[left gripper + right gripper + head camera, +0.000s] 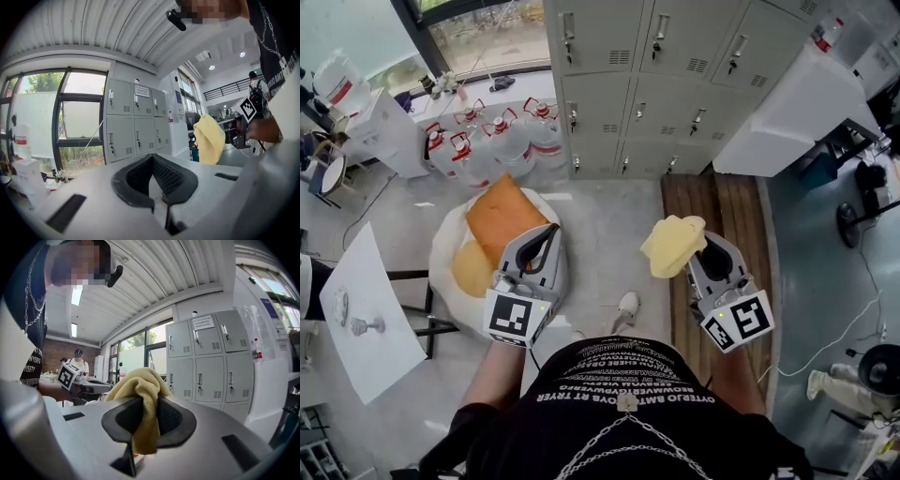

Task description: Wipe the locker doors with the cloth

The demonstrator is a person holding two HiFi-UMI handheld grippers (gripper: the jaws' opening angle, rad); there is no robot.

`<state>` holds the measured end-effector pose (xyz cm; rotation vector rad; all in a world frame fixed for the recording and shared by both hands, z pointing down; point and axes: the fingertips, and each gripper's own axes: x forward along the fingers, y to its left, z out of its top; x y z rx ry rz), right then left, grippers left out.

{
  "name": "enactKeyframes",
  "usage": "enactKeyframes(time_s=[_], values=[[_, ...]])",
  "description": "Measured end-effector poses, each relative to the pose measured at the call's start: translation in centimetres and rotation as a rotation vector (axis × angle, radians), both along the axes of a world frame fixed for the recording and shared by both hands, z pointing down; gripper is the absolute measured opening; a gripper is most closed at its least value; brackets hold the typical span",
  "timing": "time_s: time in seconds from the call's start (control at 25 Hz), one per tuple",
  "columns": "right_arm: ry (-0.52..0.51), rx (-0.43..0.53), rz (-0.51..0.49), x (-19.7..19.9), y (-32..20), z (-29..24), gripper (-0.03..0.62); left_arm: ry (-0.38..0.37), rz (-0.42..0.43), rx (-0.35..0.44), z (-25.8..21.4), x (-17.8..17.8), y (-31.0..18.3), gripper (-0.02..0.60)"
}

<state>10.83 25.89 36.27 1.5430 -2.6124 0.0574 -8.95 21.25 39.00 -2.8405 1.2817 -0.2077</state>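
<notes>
A bank of grey locker doors (666,75) stands ahead of me, seen also in the left gripper view as lockers (133,122) and in the right gripper view as lockers (208,359). My right gripper (705,248) is shut on a yellow cloth (673,246), which bunches up above its jaws as the cloth (140,394). From the left gripper view the cloth (209,139) hangs at the right. My left gripper (546,234) is held level with it, well short of the lockers, its jaws closed together with nothing between them, as the left gripper (152,180) shows.
Several water bottles (502,136) stand on the floor left of the lockers. An orange cushion (502,220) lies on a white bag under my left gripper. A white cabinet (787,103) stands right of the lockers, with a wooden pallet (731,216) in front. A white table (366,309) is at left.
</notes>
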Motion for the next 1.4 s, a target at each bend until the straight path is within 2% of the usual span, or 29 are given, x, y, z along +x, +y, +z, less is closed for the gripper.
enactKeyframes(time_s=[0.36, 0.52, 0.84, 1.4], values=[[-0.008, 0.014, -0.023, 1.6, -4.0, -1.0, 0.064, 0.002, -0.002, 0.016, -1.3, 1.9, -3.8, 0.005], [-0.005, 0.021, -0.038, 2.2, -5.2, -1.4, 0.064, 0.011, -0.016, 0.0, -1.6, 2.3, -5.1, 0.005], [-0.016, 0.036, -0.044, 5.5, -7.4, -1.9, 0.064, 0.016, -0.036, 0.014, -2.5, 5.1, -7.1, 0.005], [-0.045, 0.05, -0.113, 10.9, -12.2, -1.7, 0.064, -0.011, -0.104, 0.028, -2.8, 10.0, -10.4, 0.005]])
